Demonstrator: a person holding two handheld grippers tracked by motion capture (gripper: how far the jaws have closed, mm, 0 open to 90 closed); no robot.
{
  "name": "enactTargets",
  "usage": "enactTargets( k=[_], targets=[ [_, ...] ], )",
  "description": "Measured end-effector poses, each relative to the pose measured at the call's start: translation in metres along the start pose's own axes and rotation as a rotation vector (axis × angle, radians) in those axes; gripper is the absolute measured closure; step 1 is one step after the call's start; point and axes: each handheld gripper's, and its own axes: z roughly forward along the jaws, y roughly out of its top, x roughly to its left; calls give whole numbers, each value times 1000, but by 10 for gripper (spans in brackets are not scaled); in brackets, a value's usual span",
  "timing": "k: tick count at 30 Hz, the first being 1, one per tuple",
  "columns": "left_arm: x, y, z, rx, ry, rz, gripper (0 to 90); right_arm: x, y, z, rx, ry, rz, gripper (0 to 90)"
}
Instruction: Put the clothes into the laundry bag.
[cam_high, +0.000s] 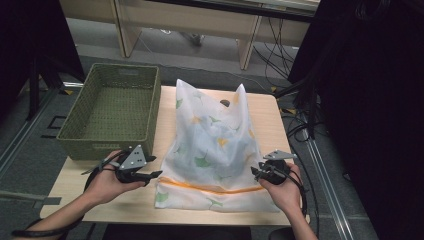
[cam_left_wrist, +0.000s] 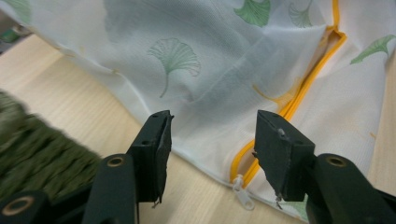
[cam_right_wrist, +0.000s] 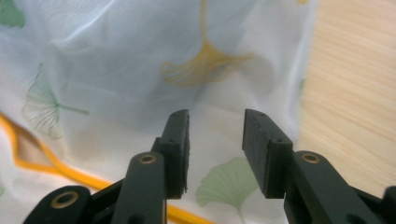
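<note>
A white mesh bag (cam_high: 215, 145) printed with green and yellow leaves lies on the wooden table (cam_high: 267, 107), its far part puffed up. An orange zipper (cam_high: 210, 188) runs across its near end. My left gripper (cam_high: 155, 167) is at the bag's near left edge, open, with nothing between its pads. In the left gripper view the jaws stand apart (cam_left_wrist: 212, 126) just short of the bag (cam_left_wrist: 210, 60), and the zipper's pull (cam_left_wrist: 243, 196) lies on the table. My right gripper (cam_high: 256, 173) is open at the bag's near right edge, its jaws (cam_right_wrist: 216, 123) over the fabric (cam_right_wrist: 140, 70).
A green woven basket (cam_high: 107, 146) stands empty at the table's left side, close to my left hand. A small dark thing (cam_high: 225, 103) lies behind the bag. The table's right edge (cam_high: 285, 150) runs just beyond my right hand.
</note>
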Motion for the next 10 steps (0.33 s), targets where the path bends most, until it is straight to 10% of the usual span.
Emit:
enactTargets(
  k=[10],
  targets=[
    [0, -3, 9, -13, 11, -14, 441, 0, -1, 1, 2, -33, -15, 607]
  ],
)
